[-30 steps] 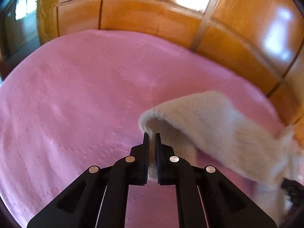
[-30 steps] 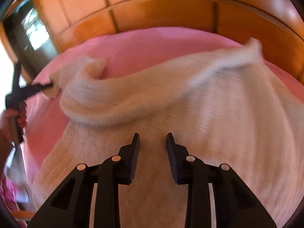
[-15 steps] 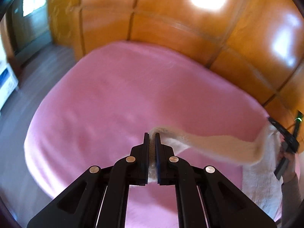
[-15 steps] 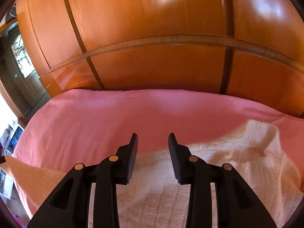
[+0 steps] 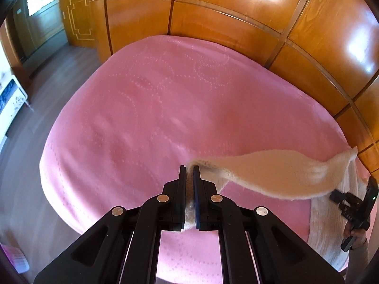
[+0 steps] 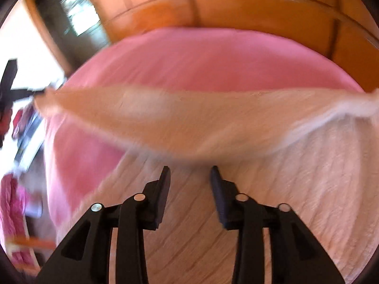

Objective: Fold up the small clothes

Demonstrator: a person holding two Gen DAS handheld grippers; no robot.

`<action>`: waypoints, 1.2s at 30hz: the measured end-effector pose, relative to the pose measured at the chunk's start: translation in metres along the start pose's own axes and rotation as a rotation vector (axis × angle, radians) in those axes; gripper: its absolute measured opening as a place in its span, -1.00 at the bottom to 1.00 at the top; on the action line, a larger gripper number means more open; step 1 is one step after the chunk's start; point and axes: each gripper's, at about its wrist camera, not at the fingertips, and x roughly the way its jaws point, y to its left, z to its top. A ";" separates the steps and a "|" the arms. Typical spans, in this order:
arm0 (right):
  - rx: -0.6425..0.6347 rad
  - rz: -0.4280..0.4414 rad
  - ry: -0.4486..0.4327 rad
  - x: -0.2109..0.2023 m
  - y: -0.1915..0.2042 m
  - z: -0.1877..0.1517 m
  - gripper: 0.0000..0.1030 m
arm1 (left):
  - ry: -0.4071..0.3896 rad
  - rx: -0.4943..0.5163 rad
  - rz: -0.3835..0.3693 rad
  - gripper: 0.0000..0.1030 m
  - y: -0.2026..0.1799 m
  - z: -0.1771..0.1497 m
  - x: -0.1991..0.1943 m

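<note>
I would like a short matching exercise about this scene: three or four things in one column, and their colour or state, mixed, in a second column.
Things:
1. left gripper
2. right gripper
3. bed cover
4. wall panels

Colour or state:
a. pink
b. open, holding nothing
c. glossy orange-brown wood
d. shut on the cream knitted garment

Pairs: 1-d, 2-b, 3-a, 4-c

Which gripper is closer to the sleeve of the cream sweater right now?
Left. The left gripper is clamped on the end of the sleeve, holding it stretched above the pink bedspread. The right gripper is open over the sweater's body, gripping nothing.
</note>
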 end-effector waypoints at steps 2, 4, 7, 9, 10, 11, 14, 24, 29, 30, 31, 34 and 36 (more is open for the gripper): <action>-0.083 -0.038 0.027 0.010 0.009 0.002 -0.38 | -0.001 -0.007 -0.008 -0.92 0.000 -0.008 -0.006; -0.093 -0.032 0.022 0.019 0.013 0.012 -0.39 | -0.010 -0.008 -0.021 -0.92 -0.002 -0.013 -0.016; -0.068 -0.095 -0.051 0.036 0.011 0.044 -0.55 | -0.049 -0.023 -0.051 -0.92 -0.004 -0.025 -0.040; -0.013 -0.127 -0.139 0.035 0.002 0.081 -0.57 | -0.058 -0.037 -0.071 -0.92 -0.006 -0.033 -0.050; 0.007 -0.142 -0.176 0.034 0.001 0.097 -0.57 | -0.047 -0.038 -0.080 -0.92 -0.007 -0.035 -0.049; 0.022 -0.170 -0.224 0.031 -0.003 0.123 -0.50 | -0.017 -0.026 -0.070 -0.92 -0.012 -0.037 -0.042; 0.050 -0.250 -0.271 0.029 -0.010 0.167 -0.32 | 0.062 -0.062 -0.080 -0.92 -0.008 -0.031 -0.019; 0.086 -0.224 -0.234 -0.005 -0.008 0.080 0.01 | 0.025 -0.237 0.073 -0.90 0.050 0.039 0.046; 0.062 -0.234 -0.160 0.017 0.009 0.063 -0.04 | 0.033 -0.329 0.177 -0.67 0.075 0.034 0.062; 0.075 -0.231 -0.164 0.016 0.007 0.066 -0.04 | 0.024 -0.332 0.132 -0.57 0.076 0.026 0.059; 0.086 -0.226 -0.172 0.014 0.005 0.072 -0.04 | 0.011 -0.341 0.110 -0.25 0.077 0.019 0.056; 0.067 -0.211 -0.187 0.017 0.005 0.105 -0.03 | -0.072 -0.371 0.028 0.24 0.079 -0.011 0.047; 0.033 -0.172 -0.149 0.031 0.009 0.127 -0.01 | -0.060 -0.350 0.009 0.24 0.077 -0.026 0.054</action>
